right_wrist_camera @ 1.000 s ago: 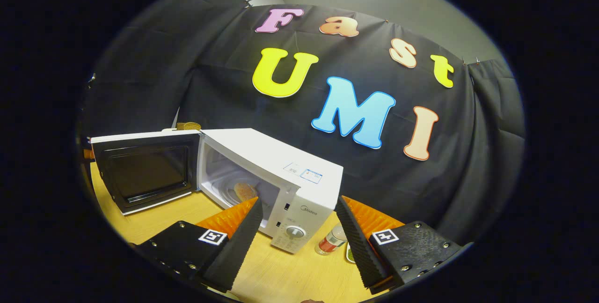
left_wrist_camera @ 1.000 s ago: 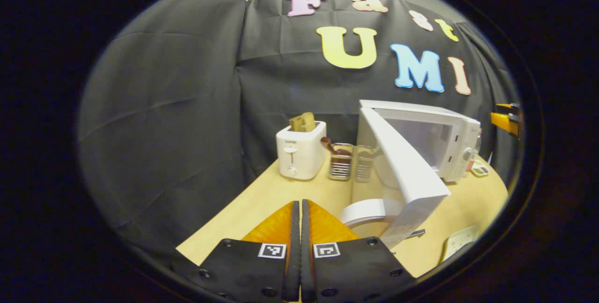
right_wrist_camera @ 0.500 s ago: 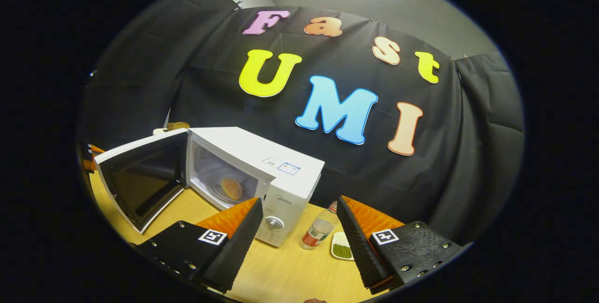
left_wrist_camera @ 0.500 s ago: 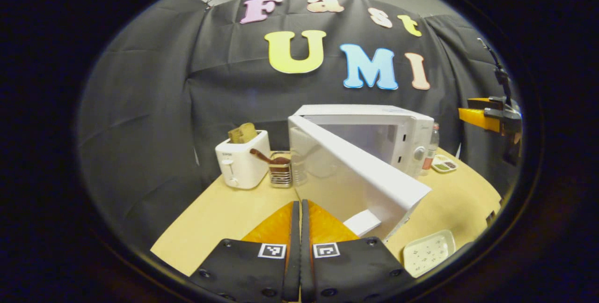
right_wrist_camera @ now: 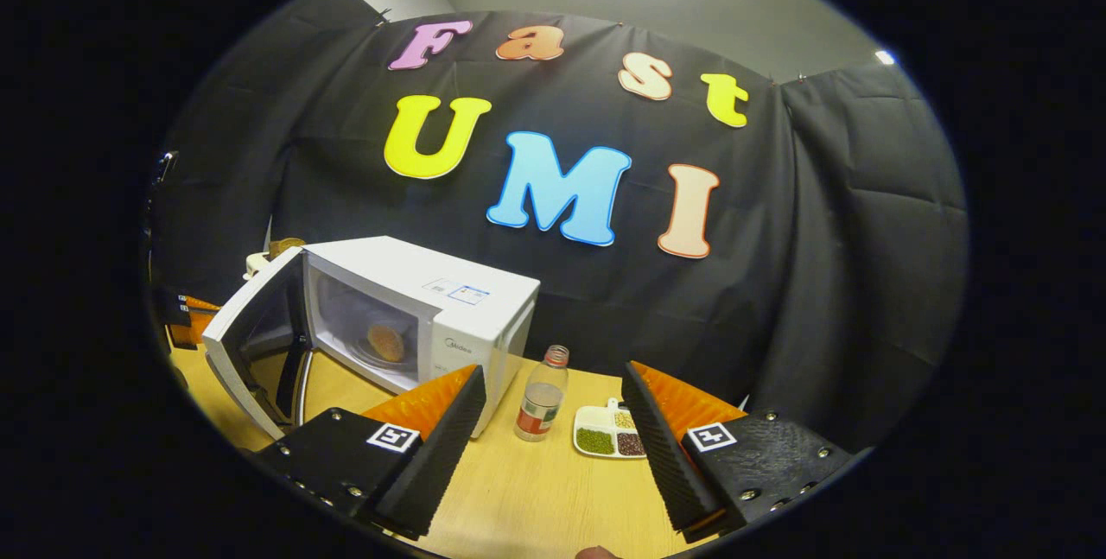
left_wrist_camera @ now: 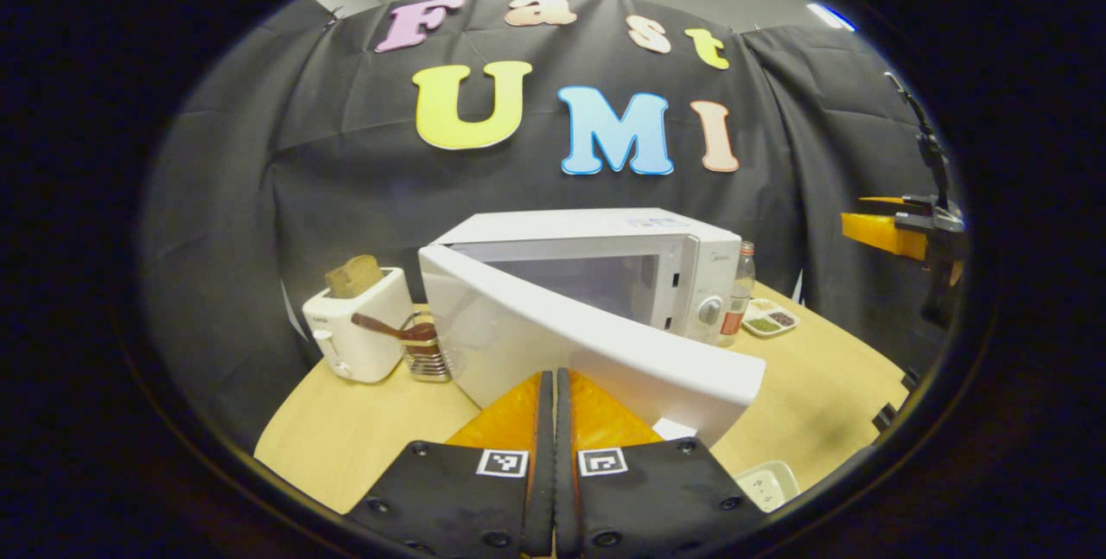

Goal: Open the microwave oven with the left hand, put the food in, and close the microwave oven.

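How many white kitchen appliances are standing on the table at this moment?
2: the microwave at the table's middle, its door partly open with food inside, and the toaster to its left in the left gripper view. More could sit hidden behind the microwave.

Left hand-held gripper, right hand-held gripper, black screwed bodies, orange ribbed fingers, square markers
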`<act>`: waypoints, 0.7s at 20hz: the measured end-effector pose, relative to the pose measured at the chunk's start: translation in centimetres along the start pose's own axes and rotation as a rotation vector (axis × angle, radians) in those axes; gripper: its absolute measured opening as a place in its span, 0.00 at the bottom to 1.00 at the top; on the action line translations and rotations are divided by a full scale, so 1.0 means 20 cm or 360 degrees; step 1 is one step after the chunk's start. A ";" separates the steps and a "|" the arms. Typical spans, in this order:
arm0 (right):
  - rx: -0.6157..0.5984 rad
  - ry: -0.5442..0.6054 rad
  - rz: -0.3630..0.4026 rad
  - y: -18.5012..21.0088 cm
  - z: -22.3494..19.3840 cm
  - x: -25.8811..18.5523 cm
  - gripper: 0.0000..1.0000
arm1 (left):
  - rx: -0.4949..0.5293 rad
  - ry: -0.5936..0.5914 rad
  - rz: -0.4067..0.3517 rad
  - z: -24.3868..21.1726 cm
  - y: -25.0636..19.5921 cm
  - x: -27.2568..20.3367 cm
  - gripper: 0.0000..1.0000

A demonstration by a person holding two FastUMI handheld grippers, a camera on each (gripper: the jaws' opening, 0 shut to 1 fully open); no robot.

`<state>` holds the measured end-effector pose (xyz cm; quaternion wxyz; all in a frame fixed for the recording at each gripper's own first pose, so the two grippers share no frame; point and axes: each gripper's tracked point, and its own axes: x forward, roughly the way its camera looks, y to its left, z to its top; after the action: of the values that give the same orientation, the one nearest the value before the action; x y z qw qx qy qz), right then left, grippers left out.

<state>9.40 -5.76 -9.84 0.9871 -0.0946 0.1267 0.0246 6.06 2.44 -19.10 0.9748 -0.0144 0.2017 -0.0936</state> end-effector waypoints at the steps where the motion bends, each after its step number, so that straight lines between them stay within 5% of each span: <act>1: -0.0002 0.0005 -0.0023 -0.03 -0.01 -0.02 0.97 | -0.0004 0.0001 -0.0030 0.01 -0.03 0.03 0.07; 14: 0.0083 0.0096 -0.0190 -0.23 -0.12 -0.19 0.97 | 0.0046 -0.0073 -0.0268 0.27 -0.39 0.52 0.07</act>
<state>5.52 -10.74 -10.30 0.9847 -0.0768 0.1511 -0.0403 16.17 -7.14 -17.60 0.9680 -0.0195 0.1759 -0.1777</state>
